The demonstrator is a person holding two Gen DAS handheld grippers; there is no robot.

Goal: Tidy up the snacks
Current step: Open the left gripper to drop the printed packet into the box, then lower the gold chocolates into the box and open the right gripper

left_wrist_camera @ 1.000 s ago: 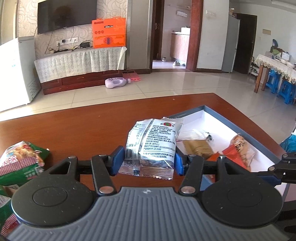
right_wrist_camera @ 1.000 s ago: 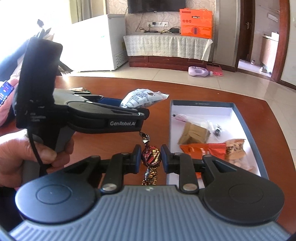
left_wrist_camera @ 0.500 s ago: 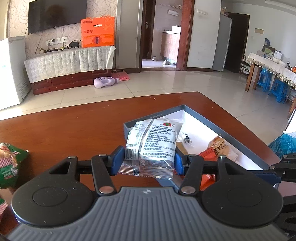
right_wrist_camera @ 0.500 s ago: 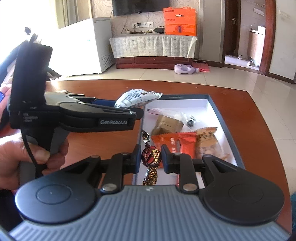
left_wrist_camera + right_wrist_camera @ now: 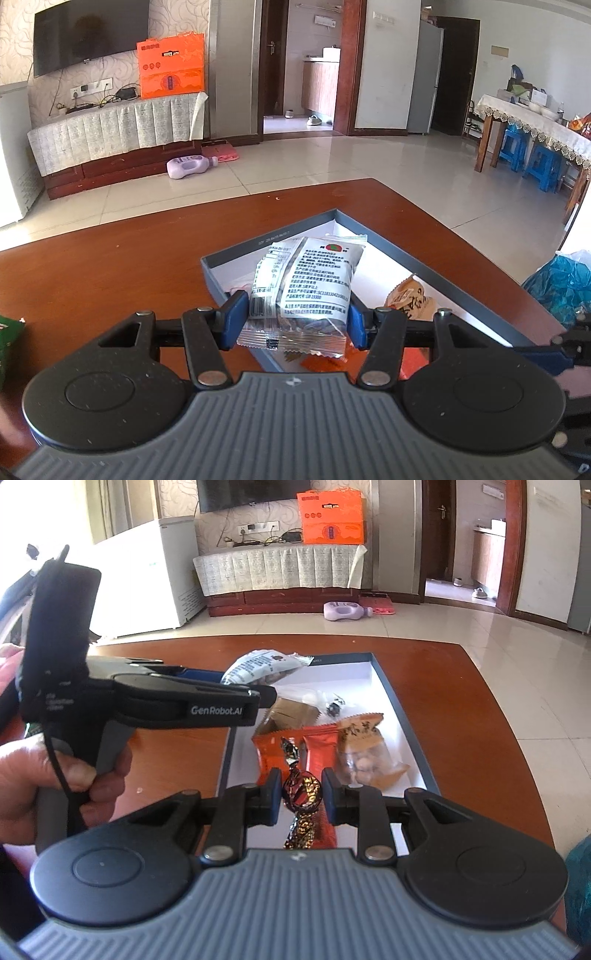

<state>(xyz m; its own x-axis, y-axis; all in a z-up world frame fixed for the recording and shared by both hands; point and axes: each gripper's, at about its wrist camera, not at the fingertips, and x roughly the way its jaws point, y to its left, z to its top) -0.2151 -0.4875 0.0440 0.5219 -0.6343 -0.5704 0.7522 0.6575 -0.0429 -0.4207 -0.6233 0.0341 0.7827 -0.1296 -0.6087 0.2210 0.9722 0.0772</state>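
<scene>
Above the near end of the box (image 5: 406,716), the right hand-held gripper (image 5: 301,794) grips a candy (image 5: 301,794), while the left hand-held gripper (image 5: 295,317), clamping a seed packet (image 5: 306,284), hangs over its far left corner.

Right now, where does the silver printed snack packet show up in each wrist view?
Left wrist: silver snack packet sits centre frame, clamped in the left tongs, over the box's near corner.
Right wrist: same packet is upper centre-left, poking past the left tongs.
Shared landmark: grey-rimmed white box.
</scene>
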